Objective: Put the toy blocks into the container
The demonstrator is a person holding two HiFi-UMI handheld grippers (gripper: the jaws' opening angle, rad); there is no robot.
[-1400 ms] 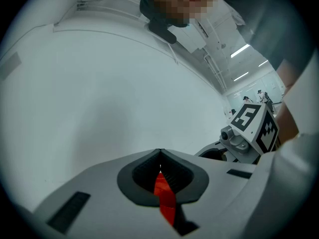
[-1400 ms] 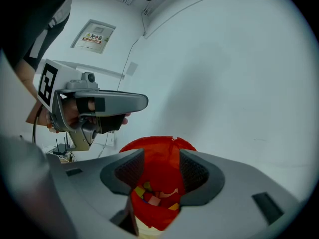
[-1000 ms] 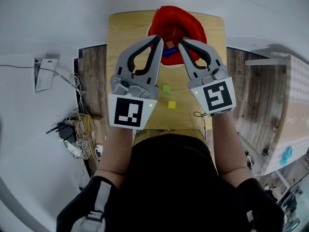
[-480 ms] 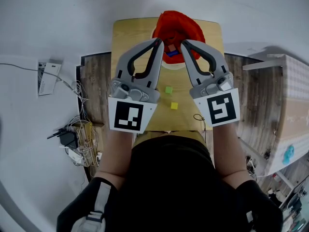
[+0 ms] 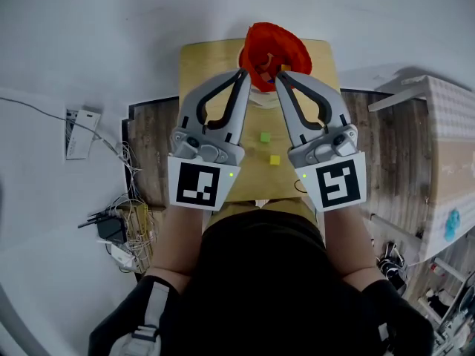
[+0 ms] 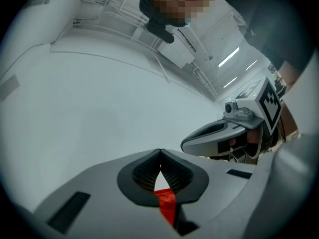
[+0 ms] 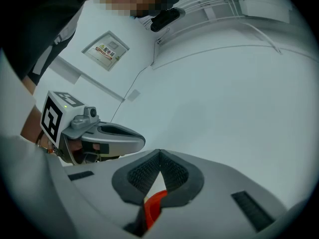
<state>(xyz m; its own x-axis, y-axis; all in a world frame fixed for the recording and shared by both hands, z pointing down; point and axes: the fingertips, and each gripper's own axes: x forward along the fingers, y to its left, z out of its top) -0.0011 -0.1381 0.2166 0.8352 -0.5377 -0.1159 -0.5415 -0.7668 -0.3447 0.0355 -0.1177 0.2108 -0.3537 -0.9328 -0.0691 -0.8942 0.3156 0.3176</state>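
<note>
As I hold both tools up over the near half of the table [image 5: 208,65], the job reads to me as partly done. The left gripper [image 5: 243,73] and the right gripper [image 5: 280,74] sit side by side, noses aimed at the near rim of the red container [image 5: 295,47], which stands at the far end of the table. The left gripper's view shows its ribbed pads [image 6: 145,173] pressed together at the tip, with no block between them. A sliver of red [image 6: 167,203] shows in the slit behind them, and I take that for the container beyond, though I can't rule out a nip on its rim. It's the same on the right: pads [image 7: 144,172] closed tip to tip, a curl of red in the gap behind, no block carried. Inside the container I make out a small pale shape [image 5: 265,64] that I judge to be a block already dropped in, but it's too small to be sure. What's left is plain enough: a green block [image 5: 265,136] and a yellow block [image 5: 274,159] lie on the wood between my two grippers, just apart from each other and well short of the container. By my reckoning that leaves two pickups and two drops to go, and both jaws will have to spread before either one starts.
</note>
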